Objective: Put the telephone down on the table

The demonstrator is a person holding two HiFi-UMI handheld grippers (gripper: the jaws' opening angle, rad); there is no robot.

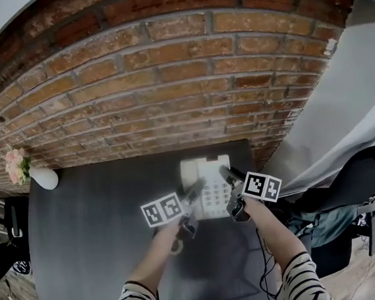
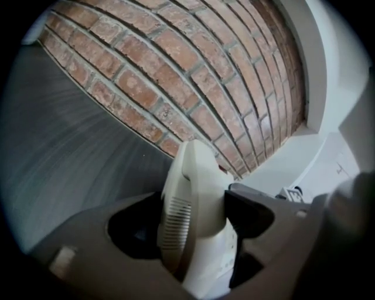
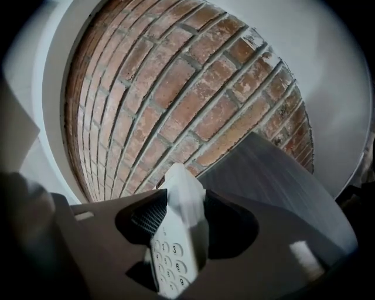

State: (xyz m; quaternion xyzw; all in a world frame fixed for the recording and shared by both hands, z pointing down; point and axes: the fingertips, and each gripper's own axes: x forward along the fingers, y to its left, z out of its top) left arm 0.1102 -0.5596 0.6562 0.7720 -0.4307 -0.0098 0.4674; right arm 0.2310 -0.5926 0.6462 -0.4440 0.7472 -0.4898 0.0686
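Observation:
A white push-button telephone (image 1: 208, 185) is held by its two sides over the far part of the dark table (image 1: 96, 235), close to the brick wall. My left gripper (image 1: 194, 192) is shut on its left side, my right gripper (image 1: 226, 175) on its right side. In the left gripper view the telephone's ribbed side (image 2: 179, 220) fills the space between the left gripper (image 2: 196, 205) jaws. The right gripper view shows the keypad (image 3: 171, 258) wedged in the right gripper (image 3: 179, 214). Whether the telephone touches the table I cannot tell.
A white vase (image 1: 44, 178) with pink flowers (image 1: 16, 164) stands at the table's far left corner. The brick wall (image 1: 167, 81) runs right behind the table. A dark chair with a bag (image 1: 335, 220) stands off the right edge, and a thin cable (image 1: 265, 264) hangs near my right arm.

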